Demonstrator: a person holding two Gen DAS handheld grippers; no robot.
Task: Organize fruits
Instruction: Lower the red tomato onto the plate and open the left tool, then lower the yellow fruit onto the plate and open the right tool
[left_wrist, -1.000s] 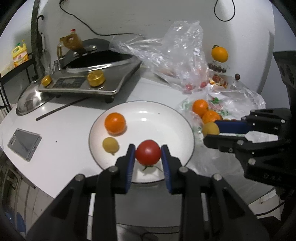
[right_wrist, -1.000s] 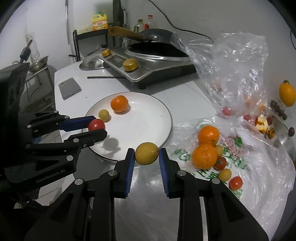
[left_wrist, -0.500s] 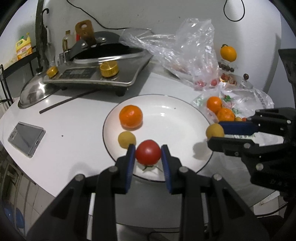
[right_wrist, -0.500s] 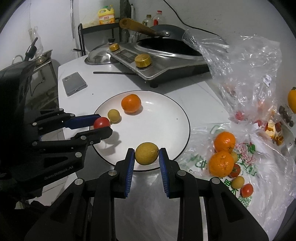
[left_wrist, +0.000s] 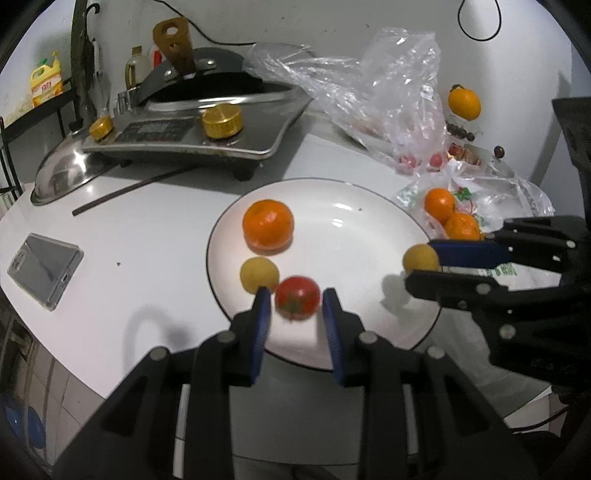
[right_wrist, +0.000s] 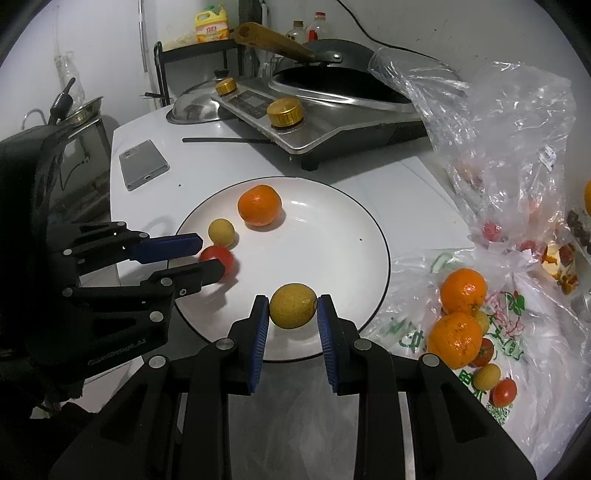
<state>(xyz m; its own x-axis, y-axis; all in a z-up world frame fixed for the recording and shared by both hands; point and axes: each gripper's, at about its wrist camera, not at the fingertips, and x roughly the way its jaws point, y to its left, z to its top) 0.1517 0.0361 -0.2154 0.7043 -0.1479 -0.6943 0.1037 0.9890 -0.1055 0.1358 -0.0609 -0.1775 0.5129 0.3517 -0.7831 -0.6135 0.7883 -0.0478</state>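
Over plate (left_wrist: 332, 206), blurred tomato (left_wrist: 297, 297) betw. left gripper (left_wrist: 295, 293) fingers, grip unclear; right gripper (right_wrist: 292, 300) tight on yellow fruit (right_wrist: 293, 310).

Light comes from overhead, hard and whitish, and the white plate (left_wrist: 369, 206) throws back small glints ahead of the tongs. Both pairs cast dark, soft-edged shadows on the plate and the table (left_wrist: 110, 295) beneath them. The crumpled plastic bag (right_wrist: 509, 122), off to the right of the right-hand tongs, sparkles with glare. The tomato (left_wrist: 297, 302) between the left tongs' pads is smeared by motion blur. Everything bows outward toward the rim, where the corners fall to black.
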